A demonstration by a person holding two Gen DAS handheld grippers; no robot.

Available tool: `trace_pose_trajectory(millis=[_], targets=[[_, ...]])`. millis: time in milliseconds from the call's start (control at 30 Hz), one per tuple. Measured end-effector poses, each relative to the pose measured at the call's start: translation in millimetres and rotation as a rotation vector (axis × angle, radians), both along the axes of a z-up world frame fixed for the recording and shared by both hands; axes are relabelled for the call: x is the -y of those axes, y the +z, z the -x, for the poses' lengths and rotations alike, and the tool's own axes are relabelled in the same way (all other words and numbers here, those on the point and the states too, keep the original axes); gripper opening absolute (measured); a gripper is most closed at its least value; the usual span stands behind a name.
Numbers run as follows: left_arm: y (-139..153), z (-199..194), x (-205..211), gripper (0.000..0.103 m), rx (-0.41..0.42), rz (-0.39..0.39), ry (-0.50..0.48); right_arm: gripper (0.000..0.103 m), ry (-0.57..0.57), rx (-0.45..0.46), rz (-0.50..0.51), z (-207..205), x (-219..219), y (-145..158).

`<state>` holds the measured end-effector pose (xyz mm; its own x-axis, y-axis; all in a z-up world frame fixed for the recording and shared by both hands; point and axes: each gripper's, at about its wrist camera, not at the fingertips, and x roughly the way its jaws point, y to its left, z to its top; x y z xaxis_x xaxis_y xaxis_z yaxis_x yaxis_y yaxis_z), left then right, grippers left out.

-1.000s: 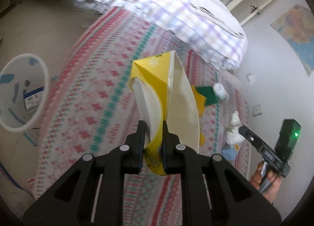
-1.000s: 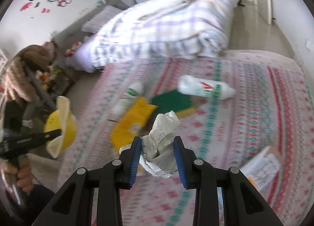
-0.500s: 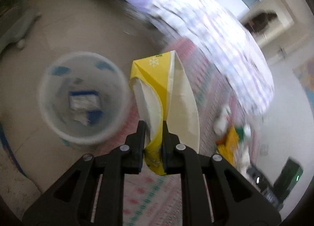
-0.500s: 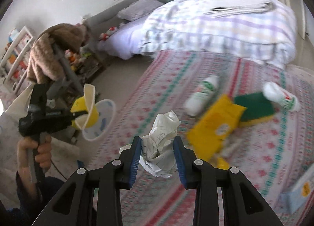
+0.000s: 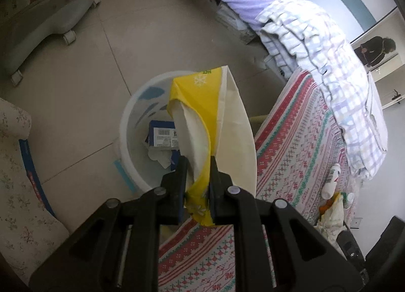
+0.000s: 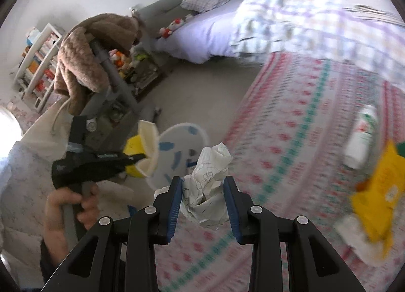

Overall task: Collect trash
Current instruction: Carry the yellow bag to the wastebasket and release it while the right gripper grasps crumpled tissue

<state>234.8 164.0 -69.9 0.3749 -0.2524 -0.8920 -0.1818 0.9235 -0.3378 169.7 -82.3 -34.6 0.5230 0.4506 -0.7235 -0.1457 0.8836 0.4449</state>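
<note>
My left gripper (image 5: pixel 197 165) is shut on a yellow and white wrapper (image 5: pixel 215 119), which hangs right over the white bin (image 5: pixel 134 117) on the floor. A blue box and scraps lie inside the bin. My right gripper (image 6: pixel 202 190) is shut on a crumpled white paper ball (image 6: pixel 210 170), above the patterned bedspread (image 6: pixel 303 119) near its edge. In the right wrist view the left gripper (image 6: pixel 141 157) with the wrapper (image 6: pixel 141 150) sits beside the bin (image 6: pixel 182 150). A white bottle (image 6: pixel 359 137) and a yellow packet (image 6: pixel 379 185) lie on the bedspread at the right.
A grey chair base (image 5: pixel 45 23) stands on the tiled floor behind the bin. A checked quilt (image 5: pixel 329 64) is piled on the bed. A floral cushion (image 5: pixel 15 178) sits at the left. A person (image 5: pixel 377 49) stands in the far doorway. A bookshelf (image 6: pixel 38 61) lines the wall.
Both grippers swung from over the bedspread toward the bin. The wrapper now hangs over the bin's mouth, and the paper ball has come near the bed's edge. Neither grip changed.
</note>
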Motion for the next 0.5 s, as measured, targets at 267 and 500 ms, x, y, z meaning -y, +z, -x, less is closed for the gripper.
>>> trace_pose_trajectory(millis=[267,500], targets=[[-8,-5,-15,0.051,-0.052,0.013,0.082,0.035,0.055,-0.021,0.008,-44,-54,-3],[-4,8,-48,0.055,-0.038,0.027,0.225,0.035,0.084,-0.050,0.007,-67,-81,-18]])
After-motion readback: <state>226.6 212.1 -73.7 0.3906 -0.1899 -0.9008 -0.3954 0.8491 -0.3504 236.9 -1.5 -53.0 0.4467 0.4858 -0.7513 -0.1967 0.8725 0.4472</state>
